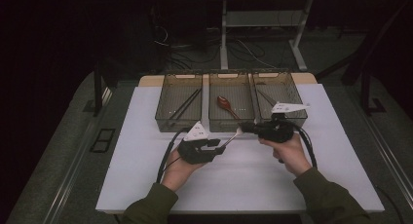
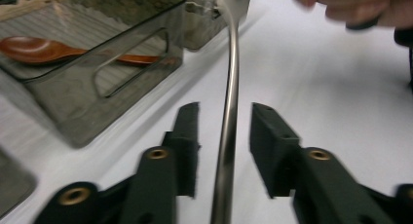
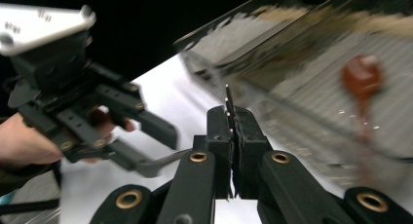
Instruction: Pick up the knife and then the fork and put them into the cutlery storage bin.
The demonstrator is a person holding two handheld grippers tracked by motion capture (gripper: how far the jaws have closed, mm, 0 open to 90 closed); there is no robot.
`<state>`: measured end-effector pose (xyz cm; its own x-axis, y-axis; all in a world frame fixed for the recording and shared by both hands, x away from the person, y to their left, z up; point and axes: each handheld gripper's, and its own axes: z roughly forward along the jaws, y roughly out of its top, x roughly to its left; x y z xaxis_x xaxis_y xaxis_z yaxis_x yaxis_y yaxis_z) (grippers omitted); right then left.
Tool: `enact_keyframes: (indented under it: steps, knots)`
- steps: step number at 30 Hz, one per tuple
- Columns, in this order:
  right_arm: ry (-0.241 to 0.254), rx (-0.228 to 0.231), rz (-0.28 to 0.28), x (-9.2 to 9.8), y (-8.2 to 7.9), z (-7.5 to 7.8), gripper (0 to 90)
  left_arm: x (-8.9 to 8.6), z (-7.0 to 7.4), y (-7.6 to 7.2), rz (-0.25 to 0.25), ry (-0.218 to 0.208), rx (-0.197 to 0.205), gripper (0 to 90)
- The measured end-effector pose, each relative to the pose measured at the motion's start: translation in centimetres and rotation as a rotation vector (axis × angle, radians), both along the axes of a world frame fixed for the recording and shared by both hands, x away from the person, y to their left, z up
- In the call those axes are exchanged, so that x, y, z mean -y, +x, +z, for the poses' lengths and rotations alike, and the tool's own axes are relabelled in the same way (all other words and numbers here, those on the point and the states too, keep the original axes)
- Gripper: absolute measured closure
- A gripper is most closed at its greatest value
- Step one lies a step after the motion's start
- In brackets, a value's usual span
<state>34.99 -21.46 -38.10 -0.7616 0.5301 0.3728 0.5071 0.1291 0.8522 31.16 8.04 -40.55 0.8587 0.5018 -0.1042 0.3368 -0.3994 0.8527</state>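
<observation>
No legible text, label, brand or number is found anywhere; small dark marks are seen on the grey plate of the left gripper, too blurred to be read.

Three clear bins, one wooden spoon, one metal utensil and two grippers were counted.

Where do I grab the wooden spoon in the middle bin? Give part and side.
Grip the thin handle of the wooden spoon, coming straight down from above: it lies flat in the middle bin, whose walls block any sideways approach.
</observation>
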Motion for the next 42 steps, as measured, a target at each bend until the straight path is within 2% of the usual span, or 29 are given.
enact_keyframes:
  steps: [2, 10, 17, 21, 25, 28, 33, 37, 42]
  knots:
    - [0.004, 0.006, -0.031, 1.3, 0.5, 0.8, 86.3, -0.7, 0.0, -0.2, 0.001, -0.009, 0.015, 54.6]
    - [-0.012, 0.051, -0.161, 6.5, 2.2, 3.4, 86.2, -4.2, -0.1, -1.1, -0.002, -0.036, 0.009, 40.8]
    - [-0.032, 0.080, -0.267, 10.9, 3.5, 5.7, 86.2, -6.4, -0.8, -2.1, 0.007, -0.019, -0.008, 30.8]
    - [-0.064, 0.093, -0.330, 13.4, 4.2, 6.5, 86.2, -7.3, -1.3, -2.6, 0.022, -0.016, -0.010, 22.4]
    - [-0.085, 0.081, -0.377, 15.4, 5.0, 6.8, 86.2, -7.9, -1.9, -2.9, 0.033, -0.018, -0.017, 15.0]
    - [-0.132, 0.079, -0.404, 15.9, 5.8, 6.5, 86.2, -8.0, -2.2, -2.9, 0.040, -0.015, -0.017, 11.5]
    - [-0.182, 0.040, -0.405, 15.5, 7.2, 5.2, 86.1, -7.7, -2.4, -3.0, 0.036, -0.012, -0.007, 1.5]
    - [-0.223, 0.004, -0.378, 14.7, 8.4, 4.2, 86.0, -7.6, -2.5, -3.0, 0.032, -0.012, -0.010, 0.0]
    - [-0.242, -0.044, -0.357, 14.1, 9.3, 3.2, 85.9, -7.4, -2.5, -3.0, 0.024, -0.008, -0.012, 0.0]
